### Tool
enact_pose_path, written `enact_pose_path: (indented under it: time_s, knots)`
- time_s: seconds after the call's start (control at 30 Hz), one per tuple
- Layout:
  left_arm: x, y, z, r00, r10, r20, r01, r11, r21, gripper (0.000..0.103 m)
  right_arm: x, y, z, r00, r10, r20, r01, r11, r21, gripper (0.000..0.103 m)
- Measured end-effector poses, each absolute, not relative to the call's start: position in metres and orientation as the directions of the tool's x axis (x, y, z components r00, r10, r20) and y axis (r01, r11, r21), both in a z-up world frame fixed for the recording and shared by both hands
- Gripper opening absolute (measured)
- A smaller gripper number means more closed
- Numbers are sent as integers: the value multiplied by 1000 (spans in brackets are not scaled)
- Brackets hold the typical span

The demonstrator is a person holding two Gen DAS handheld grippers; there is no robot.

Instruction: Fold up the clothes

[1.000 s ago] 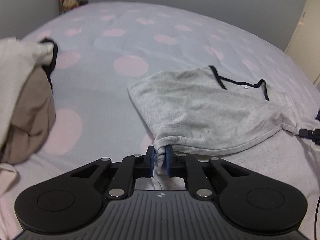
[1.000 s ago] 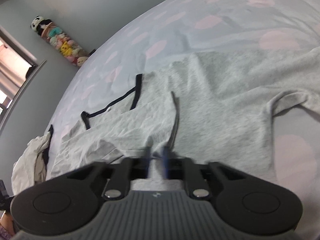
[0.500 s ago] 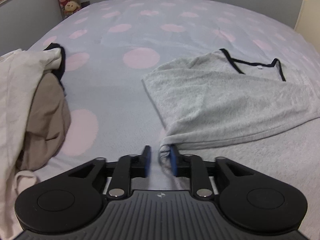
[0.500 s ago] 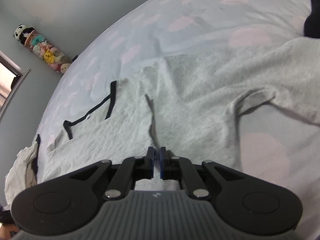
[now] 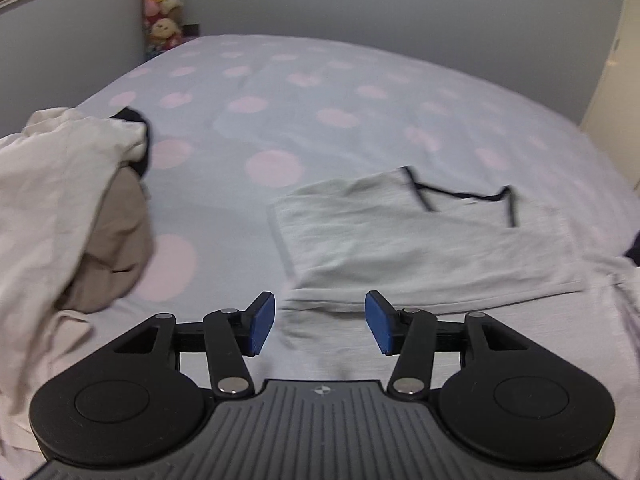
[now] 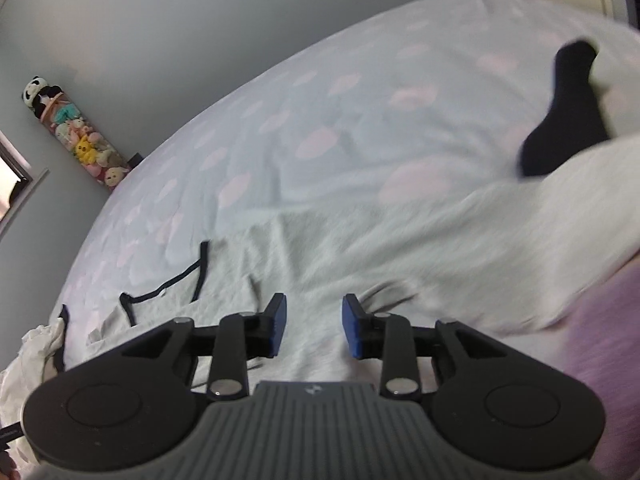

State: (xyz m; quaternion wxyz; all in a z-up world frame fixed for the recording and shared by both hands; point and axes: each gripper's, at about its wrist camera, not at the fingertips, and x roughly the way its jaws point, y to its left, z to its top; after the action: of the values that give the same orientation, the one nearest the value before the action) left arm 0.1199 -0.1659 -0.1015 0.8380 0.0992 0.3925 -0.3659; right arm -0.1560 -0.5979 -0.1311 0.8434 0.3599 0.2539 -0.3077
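Observation:
A light grey T-shirt with a black-trimmed neckline lies on the bed with one side folded over its body. My left gripper is open and empty, held just above the folded edge near me. In the right wrist view the same shirt spreads across the bed, its neckline at the left. My right gripper is open and empty above the shirt's near part.
A pile of cream and tan clothes sits at the left of the polka-dot bedsheet. A black sock lies at the far right. Stuffed toys stand by the grey wall. A purple cloth is at the right.
Both grippers have opened and let go of the grey shirt, then lifted and drawn back from it. The folded side of the shirt now rests on the bed.

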Motion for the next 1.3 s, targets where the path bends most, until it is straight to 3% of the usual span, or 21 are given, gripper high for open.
enact_pose_path:
  time_s: [0.2,0.27,0.33,0.37,0.7,0.77,0.8,0.87,0.93,1.1,1.3]
  knots:
    - [94,-185,-104,387,-572,-723,731,669,-138,48,-210,-640,-77,570,-465,-678,793,526,306,36]
    - [92,-187,-108,374,-571,-731,729,668,-149,48,-228,-656,-54,513,-516,-686,827,513,232,42]
    - [90,-187,-112,364,-567,-739,724,671,-158,48,-243,-672,-37,451,-551,-702,857,488,168,59]
    - [91,-186,-113,362,-564,-742,720,675,-161,48,-249,-681,-32,417,-557,-718,872,469,142,60]
    - [96,-176,-114,357,-547,-757,691,700,-181,48,-280,-738,-31,218,-503,-836,933,359,27,60]
    - [97,-175,-114,354,-547,-759,689,701,-184,48,-279,-745,-41,190,-479,-857,936,353,10,56]
    - [97,-175,-115,352,-547,-760,688,701,-186,48,-277,-749,-47,176,-466,-867,937,350,2,49]
    - [97,-174,-116,350,-544,-763,687,702,-185,48,-275,-756,-57,141,-455,-879,941,339,-24,33]
    - [98,-174,-116,350,-539,-766,687,704,-181,48,-275,-757,-60,122,-468,-875,944,327,-43,9]
    - [104,-175,-117,352,-535,-768,687,705,-175,48,-279,-749,-40,190,-514,-837,940,342,3,4]
    - [114,-176,-118,356,-545,-759,694,698,-175,48,-249,-725,26,330,-583,-742,899,434,59,4]
